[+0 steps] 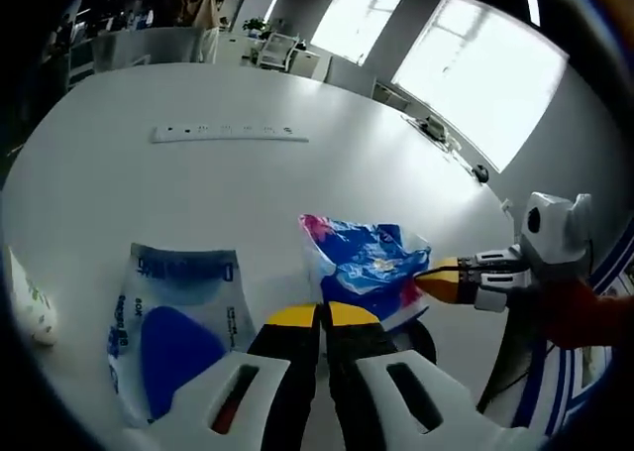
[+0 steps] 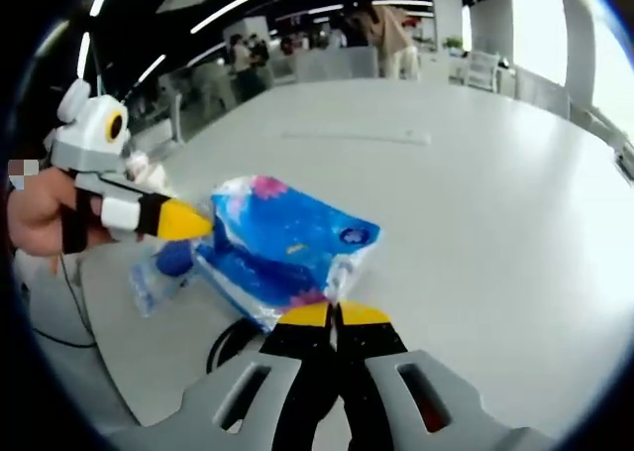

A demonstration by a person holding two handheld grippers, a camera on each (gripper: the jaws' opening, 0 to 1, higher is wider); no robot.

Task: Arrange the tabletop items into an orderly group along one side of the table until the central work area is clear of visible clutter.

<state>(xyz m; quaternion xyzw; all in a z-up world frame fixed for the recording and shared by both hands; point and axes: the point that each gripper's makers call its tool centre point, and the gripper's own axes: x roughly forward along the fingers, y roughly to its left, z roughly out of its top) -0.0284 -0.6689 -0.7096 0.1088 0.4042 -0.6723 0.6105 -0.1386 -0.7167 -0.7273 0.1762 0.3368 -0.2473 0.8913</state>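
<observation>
1. Both tongs pinch the same blue packet point(image 2: 287, 248). Left gripper point(image 1: 320, 315) has its yellow tips closed on the packet's near edge. Right gripper point(image 2: 335, 314) is clenched on another edge of it, on the thin see-through part.
2. That blue packet lies near the table's close edge, with pink and white print on it. It looks soft, light and crinkly, like a plastic pack of tissues. I think it will bend and sag when lifted, and the shiny film may slip, so a flat sealed edge is the best place to grab.
3. Just beside it lies a pale packet point(image 1: 178, 322), see-through plastic with a dark blue oval and blue letters. It looks just as floppy.
4. A small white thing with green marks point(image 1: 28, 302) sits by the far left edge; I cannot tell what it is.
5. Farther off, well apart, a long white power strip point(image 1: 228, 133) lies flat. It looks hard and stiff.
6. All of it rests on a big, smooth white table point(image 2: 495, 193).
</observation>
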